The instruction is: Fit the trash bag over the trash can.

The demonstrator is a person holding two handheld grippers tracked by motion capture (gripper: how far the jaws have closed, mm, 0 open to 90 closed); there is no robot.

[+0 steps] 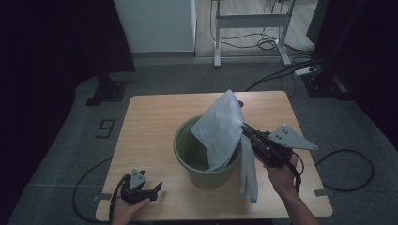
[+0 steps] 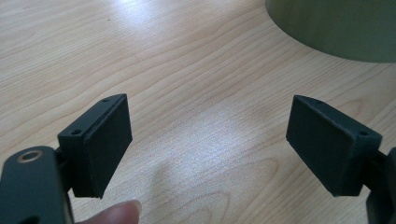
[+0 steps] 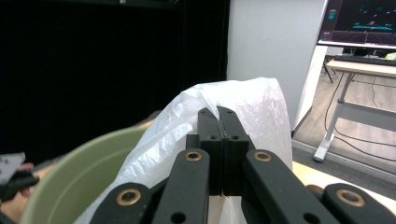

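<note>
Right gripper (image 1: 245, 127) clamped on plastic bag (image 1: 218, 129) over green bucket (image 1: 206, 176); left gripper (image 1: 157, 188) left of bucket, jaws wide, nothing between them.

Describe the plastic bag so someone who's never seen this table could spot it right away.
On the wooden table stands a green bucket. The bag hangs over its right rim, one part inside and one part outside, pinched by the right gripper. It is the one thin, crinkly, whitish translucent thing there.
</note>
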